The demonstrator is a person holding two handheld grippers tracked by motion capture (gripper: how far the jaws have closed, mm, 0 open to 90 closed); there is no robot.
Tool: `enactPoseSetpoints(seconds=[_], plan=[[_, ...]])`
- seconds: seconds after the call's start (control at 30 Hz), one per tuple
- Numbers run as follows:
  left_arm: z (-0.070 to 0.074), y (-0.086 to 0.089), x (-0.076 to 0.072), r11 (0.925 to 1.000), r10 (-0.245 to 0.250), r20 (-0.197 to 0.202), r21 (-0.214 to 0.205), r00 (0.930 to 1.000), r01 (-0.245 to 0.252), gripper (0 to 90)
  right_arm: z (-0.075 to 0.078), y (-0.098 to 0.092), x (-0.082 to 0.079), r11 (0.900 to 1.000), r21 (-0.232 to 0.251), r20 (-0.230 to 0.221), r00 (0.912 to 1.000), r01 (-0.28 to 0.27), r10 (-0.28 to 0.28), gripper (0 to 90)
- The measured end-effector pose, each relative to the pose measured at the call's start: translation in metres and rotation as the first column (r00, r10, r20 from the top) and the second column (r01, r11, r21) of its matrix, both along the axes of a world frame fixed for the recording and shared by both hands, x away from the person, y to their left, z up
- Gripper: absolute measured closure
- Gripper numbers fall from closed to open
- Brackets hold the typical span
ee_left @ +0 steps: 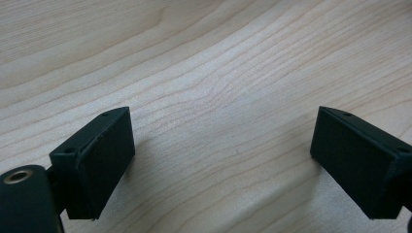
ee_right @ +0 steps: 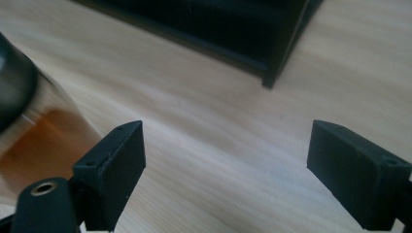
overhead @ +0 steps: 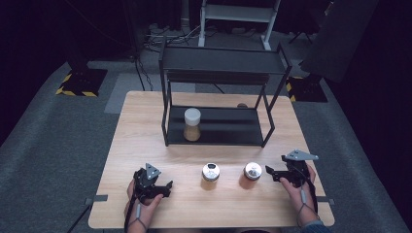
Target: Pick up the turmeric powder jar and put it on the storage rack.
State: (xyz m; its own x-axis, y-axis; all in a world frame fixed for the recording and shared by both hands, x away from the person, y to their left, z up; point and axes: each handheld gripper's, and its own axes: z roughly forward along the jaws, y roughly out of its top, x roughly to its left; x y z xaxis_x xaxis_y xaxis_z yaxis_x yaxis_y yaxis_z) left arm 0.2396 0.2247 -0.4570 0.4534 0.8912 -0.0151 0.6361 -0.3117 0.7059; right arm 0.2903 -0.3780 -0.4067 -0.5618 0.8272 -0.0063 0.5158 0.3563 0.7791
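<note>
Wooden table (overhead: 145, 121) carries a black two-tier rack (overhead: 221, 68) at its far side, with a white-capped jar (overhead: 192, 124) of tan contents on the lower shelf. Near the front edge stand two small metal-lidded jars: a pale one (overhead: 211, 173) toward the middle and an orange one (overhead: 252, 172) just beside the right gripper (overhead: 268, 173), whose jaws are spread around nothing. Well apart, the left gripper (overhead: 168, 187) rests with jaws spread over bare wood.

grey carpet floor (overhead: 58, 126), dark room, white frame legs (overhead: 235, 22) behind
</note>
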Motion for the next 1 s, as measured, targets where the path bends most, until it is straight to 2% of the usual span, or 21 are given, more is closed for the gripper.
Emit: enactPoseSetpoints(seconds=[0.07, 0.23, 0.47, 0.63, 0.77, 0.9, 1.0], plan=[[0.0, 0.0, 0.0, 1.0, 0.001, -0.001, 0.001, 1.0, -0.001, 8.7, 0.012, 0.001, -0.001, 0.9997, 0.022, 0.017, 0.9998, -0.013, 0.013, 13.4], [0.0, 0.0, 0.0, 1.0, 0.001, 0.0, 0.0, 1.0, -0.001, 8.7, 0.035, 0.013, -0.003, 0.9981, 0.033, 0.045, 0.9977, -0.052, 0.051, 12.4], [0.0, 0.0, 0.0, 1.0, 0.002, 0.0, 0.0, 1.0, -0.002, 8.6, 0.05, 0.036, -0.001, 0.9913, 0.056, 0.045, 0.9921, -0.119, 0.117, 12.2], [0.0, 0.0, 0.0, 1.0, 0.002, -0.001, 0.001, 1.0, -0.002, 8.6, 0.053, 0.064, -0.001, 0.9784, 0.066, 0.055, 0.9798, -0.196, 0.192, 12.0], [0.0, 0.0, 0.0, 1.0, 0.001, 0.0, 0.001, 1.0, -0.001, 8.6, 0.054, 0.092, -0.001, 0.9627, 0.064, 0.054, 0.9642, -0.263, 0.26, 12.0], [0.0, 0.0, 0.0, 1.0, 0.001, 0.0, 0.001, 1.0, -0.001, 8.6, 0.049, 0.118, 0.001, 0.9469, 0.064, 0.052, 0.9486, -0.315, 0.312, 12.0], [0.0, 0.0, 0.0, 1.0, 0.001, 0.0, 0.001, 1.0, -0.001, 8.6, 0.042, 0.135, 0.002, 0.9384, 0.062, 0.044, 0.9402, -0.34, 0.338, 12.0]])
